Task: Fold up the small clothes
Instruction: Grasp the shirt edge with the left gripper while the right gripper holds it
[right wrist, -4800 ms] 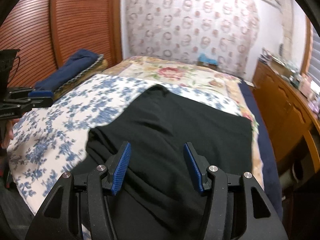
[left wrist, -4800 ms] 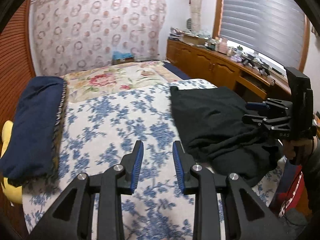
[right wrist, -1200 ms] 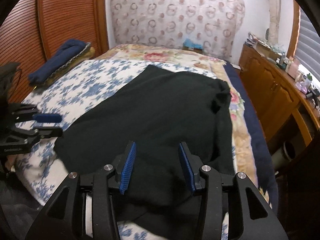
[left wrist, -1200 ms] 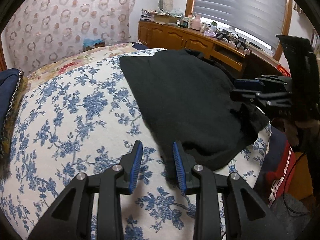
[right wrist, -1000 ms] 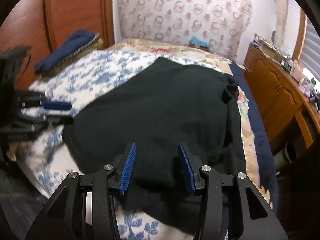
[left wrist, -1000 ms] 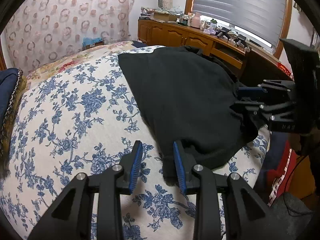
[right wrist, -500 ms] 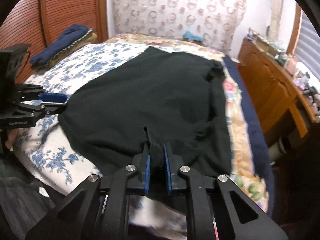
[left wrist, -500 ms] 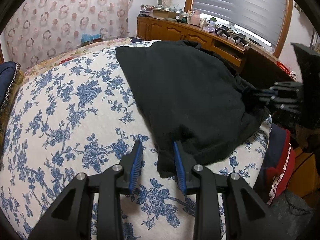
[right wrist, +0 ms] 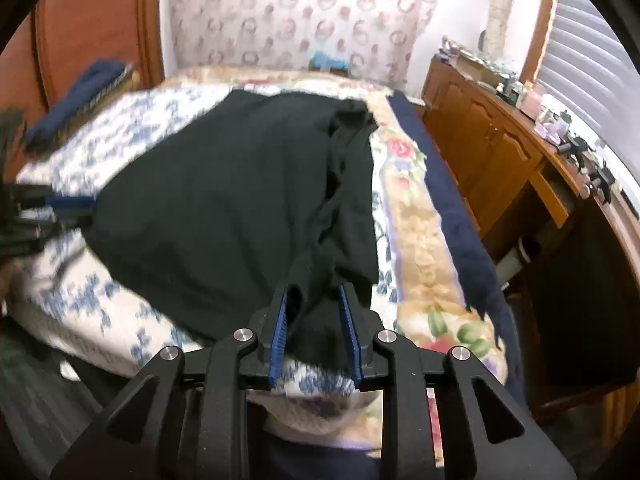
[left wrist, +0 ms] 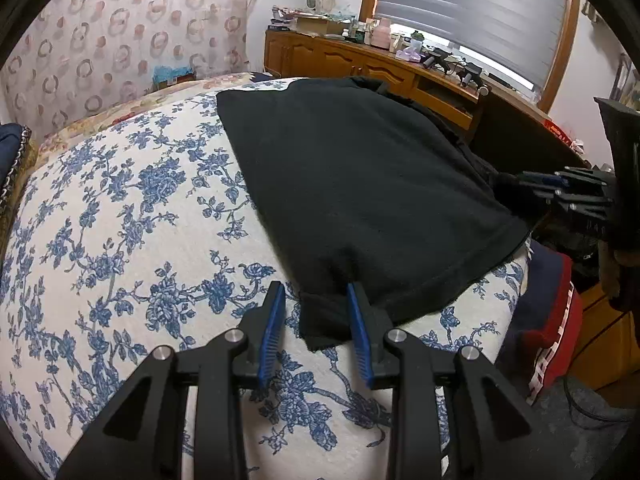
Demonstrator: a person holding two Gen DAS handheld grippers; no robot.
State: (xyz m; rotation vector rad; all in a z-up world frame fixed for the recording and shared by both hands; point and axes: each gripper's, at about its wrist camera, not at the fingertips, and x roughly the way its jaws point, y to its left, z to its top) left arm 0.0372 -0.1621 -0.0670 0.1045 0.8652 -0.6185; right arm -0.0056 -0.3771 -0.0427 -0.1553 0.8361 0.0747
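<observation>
A black garment (left wrist: pixel 360 184) lies spread on the blue-flowered bedcover (left wrist: pixel 120 240). Its near hem corner sits between the blue pads of my left gripper (left wrist: pixel 316 304), which is open around it. In the right wrist view the garment (right wrist: pixel 224 200) shows with a bunched right edge. My right gripper (right wrist: pixel 312 308) has its jaws open around a raised fold of the black cloth at the bed's near edge. In the left wrist view the right gripper (left wrist: pixel 568 196) appears at the far right against the garment's edge. The left gripper (right wrist: pixel 52 208) shows at the far left of the right wrist view.
A folded navy blanket (right wrist: pixel 88 88) lies at the bed's left by the wooden panel wall (right wrist: pixel 92 20). A wooden sideboard (left wrist: pixel 360 64) with clutter runs under the window at the right. A red and navy item (left wrist: pixel 552 320) lies beside the bed.
The right gripper's jaws have widened from almost shut to open around the fold, and that view has swung. The left gripper moved in so the hem corner lies between its pads.
</observation>
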